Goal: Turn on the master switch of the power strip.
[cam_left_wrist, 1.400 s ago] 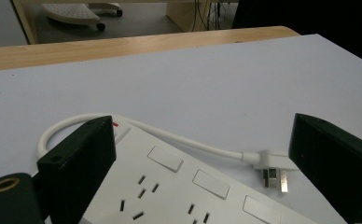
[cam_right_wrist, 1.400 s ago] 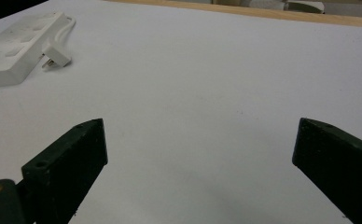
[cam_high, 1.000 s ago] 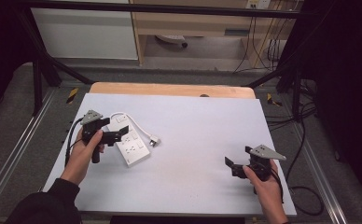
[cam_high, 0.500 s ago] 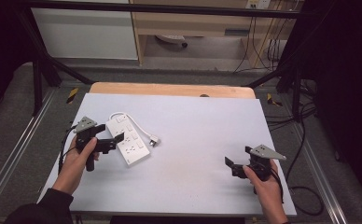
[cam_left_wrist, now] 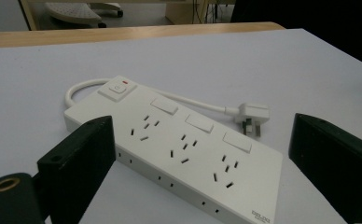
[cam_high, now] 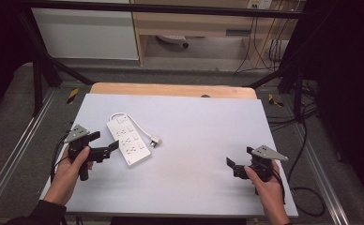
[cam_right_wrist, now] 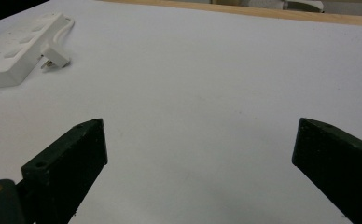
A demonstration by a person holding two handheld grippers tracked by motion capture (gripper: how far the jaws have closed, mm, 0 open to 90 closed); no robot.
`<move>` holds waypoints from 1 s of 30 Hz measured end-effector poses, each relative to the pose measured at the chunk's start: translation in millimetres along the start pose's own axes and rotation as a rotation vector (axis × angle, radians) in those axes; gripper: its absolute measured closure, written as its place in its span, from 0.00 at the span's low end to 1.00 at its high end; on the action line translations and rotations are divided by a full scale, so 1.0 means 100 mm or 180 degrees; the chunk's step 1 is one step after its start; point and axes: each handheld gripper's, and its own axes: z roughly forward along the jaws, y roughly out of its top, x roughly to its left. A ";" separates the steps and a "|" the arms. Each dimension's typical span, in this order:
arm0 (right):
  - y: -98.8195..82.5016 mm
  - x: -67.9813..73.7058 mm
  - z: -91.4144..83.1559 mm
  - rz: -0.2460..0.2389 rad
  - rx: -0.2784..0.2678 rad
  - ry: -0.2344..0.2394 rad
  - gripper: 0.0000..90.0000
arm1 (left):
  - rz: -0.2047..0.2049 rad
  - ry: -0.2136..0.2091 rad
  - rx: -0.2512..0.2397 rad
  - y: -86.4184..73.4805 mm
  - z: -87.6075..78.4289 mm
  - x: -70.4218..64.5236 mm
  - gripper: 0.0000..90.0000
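Note:
A white power strip (cam_high: pixel 128 141) with a short white cord and plug (cam_high: pixel 155 140) lies flat on the left half of the white table (cam_high: pixel 199 126). My left gripper (cam_high: pixel 104 143) is open just left of the strip, its jaws pointing at it without touching. From the left gripper view the strip (cam_left_wrist: pixel 184 149) lies between and beyond the two black jaws, with its red-marked switch at the far end and the plug (cam_left_wrist: pixel 253 119) to the right. My right gripper (cam_high: pixel 231 166) is open near the table's front right, nothing between its jaws. The strip (cam_right_wrist: pixel 16 49) appears far off in the right gripper view.
A wooden strip (cam_high: pixel 170 89) runs along the table's far edge. Metal frame rails (cam_high: pixel 25 140) flank both sides. Cables (cam_high: pixel 307 140) hang on the floor at the right. A broad bare stretch of table separates the two grippers.
My left gripper has drawn back to the left and toward the front, away from the power strip. The strip and the right gripper have stayed put.

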 end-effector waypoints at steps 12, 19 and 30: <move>0.00 -0.01 0.00 0.0003 0.0002 -0.0007 0.04 | -0.0004 0.0001 -0.0062 -0.14 -0.21 0.00 0.08; 0.00 -0.01 0.00 0.0011 0.0001 -0.0012 0.04 | 0.0029 -0.0060 -0.0044 -0.27 -0.26 -0.06 0.08; 0.00 -0.02 0.00 0.0016 0.0003 -0.0027 0.04 | 0.0089 -0.0126 -0.0005 -0.41 -0.26 -0.15 0.08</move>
